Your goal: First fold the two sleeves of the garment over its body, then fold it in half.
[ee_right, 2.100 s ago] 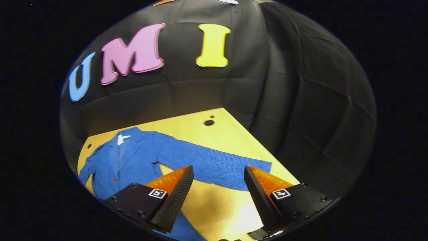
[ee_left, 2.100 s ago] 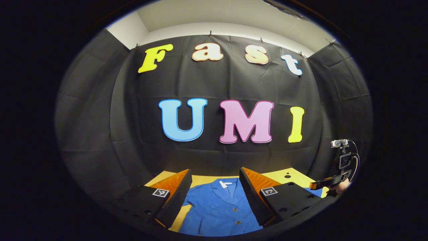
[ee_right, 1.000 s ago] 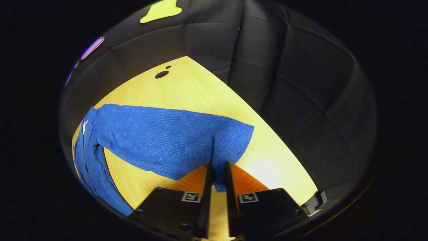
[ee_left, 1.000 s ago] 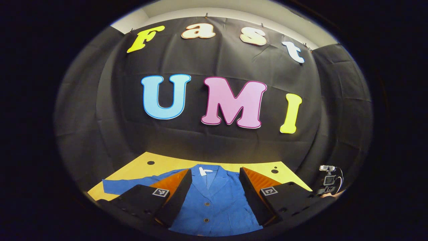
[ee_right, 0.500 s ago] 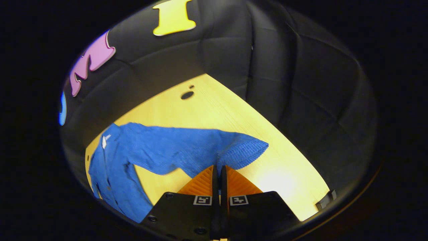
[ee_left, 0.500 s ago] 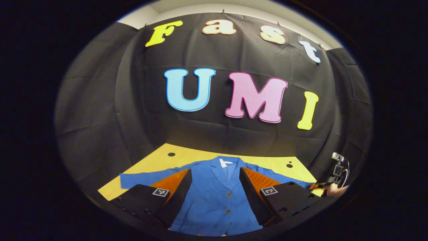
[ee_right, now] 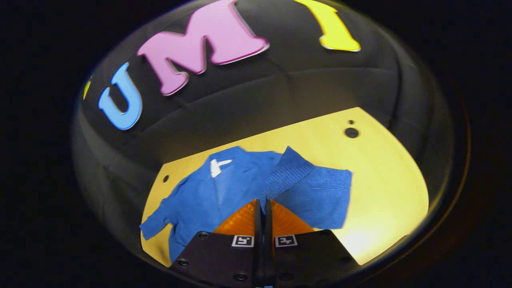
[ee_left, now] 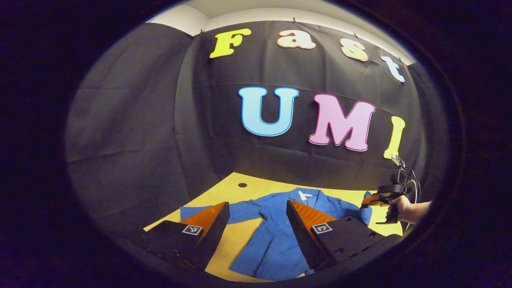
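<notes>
— At 12 o'clock off my right gripper [ee_right: 262, 216]: cuff of the sleeve [ee_right: 308, 188] pinched tight, jacket [ee_right: 208, 196] body toward 10, flat on table [ee_right: 384, 168].
— Left gripper [ee_left: 256, 228]?
— Wide, empty; other sleeve at its 10.

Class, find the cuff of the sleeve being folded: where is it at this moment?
In the right gripper view, the cuff is pinched in the right tool, lifted above the jacket, right of its collar.
</notes>
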A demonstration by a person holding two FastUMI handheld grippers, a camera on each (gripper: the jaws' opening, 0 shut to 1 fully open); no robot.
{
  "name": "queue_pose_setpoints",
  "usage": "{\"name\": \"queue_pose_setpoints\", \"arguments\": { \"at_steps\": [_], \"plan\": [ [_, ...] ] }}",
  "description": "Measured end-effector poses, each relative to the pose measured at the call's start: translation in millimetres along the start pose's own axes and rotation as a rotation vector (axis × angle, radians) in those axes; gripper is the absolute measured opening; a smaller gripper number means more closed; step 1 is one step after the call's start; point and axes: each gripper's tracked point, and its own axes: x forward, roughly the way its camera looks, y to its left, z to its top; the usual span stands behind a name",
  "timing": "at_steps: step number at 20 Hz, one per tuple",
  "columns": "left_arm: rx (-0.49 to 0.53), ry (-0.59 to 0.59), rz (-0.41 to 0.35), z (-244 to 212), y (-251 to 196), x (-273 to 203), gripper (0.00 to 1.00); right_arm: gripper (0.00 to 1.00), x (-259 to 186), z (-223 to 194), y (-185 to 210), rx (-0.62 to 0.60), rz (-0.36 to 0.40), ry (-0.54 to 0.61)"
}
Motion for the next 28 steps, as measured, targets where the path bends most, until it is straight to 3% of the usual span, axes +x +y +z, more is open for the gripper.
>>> {"name": "queue_pose_setpoints", "arguments": {
  "at_steps": [6,9,10,11,13,16,17,20,23,28],
  "plan": [
    [-0.080,0.053,0.099,-23,56,-13,0.82,0.04,42,-56,145,0.033,0.262,0.107],
    [-0.092,0.064,0.132,-33,73,-21,0.82,0.05,60,-58,189,0.110,0.358,0.078],
    [-0.096,0.066,0.135,-34,75,-23,0.82,0.00,66,-61,197,0.151,0.375,0.089],
    [-0.102,0.068,0.137,-36,76,-25,0.82,0.16,71,-62,198,0.180,0.369,0.104],
    [-0.119,0.065,0.132,-39,78,-27,0.81,0.31,83,-66,193,0.203,0.336,0.109],
    [-0.129,0.062,0.117,-44,78,-20,0.81,0.77,81,-62,186,0.178,0.304,0.072],
    [-0.128,0.066,0.116,-48,82,-17,0.81,0.77,72,-59,187,0.163,0.299,0.058],
    [-0.107,0.062,0.122,-54,97,1,0.81,0.97,41,-58,181,0.104,0.283,0.015],
    [-0.088,0.077,0.136,-65,127,31,0.81,0.97,0,-61,163,0.020,0.242,-0.032],
    [-0.149,0.214,0.193,-109,184,94,0.83,0.97,-87,-58,117,-0.066,0.170,-0.084]
  ]
}}
